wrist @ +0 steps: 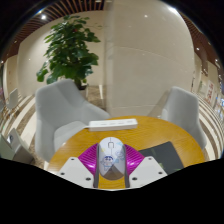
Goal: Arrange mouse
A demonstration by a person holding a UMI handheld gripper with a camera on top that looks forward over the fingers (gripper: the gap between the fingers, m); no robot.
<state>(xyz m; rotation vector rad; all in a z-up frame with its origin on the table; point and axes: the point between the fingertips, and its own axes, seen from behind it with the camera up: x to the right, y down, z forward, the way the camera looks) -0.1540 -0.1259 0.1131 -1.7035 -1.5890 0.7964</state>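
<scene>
A white computer mouse (111,158) sits between my two fingers, its nose pointing away from me. The magenta pads (91,158) press on both of its sides. My gripper (111,163) is shut on the mouse and holds it over the near part of a round wooden table (150,130). The mouse's underside is hidden, so I cannot tell whether it touches the table.
A white power strip (112,123) lies at the table's far edge. A dark mat (165,154) lies on the table right of my fingers. Grey chairs stand behind the table at left (62,105) and right (185,108). A leafy plant (70,50) stands beyond.
</scene>
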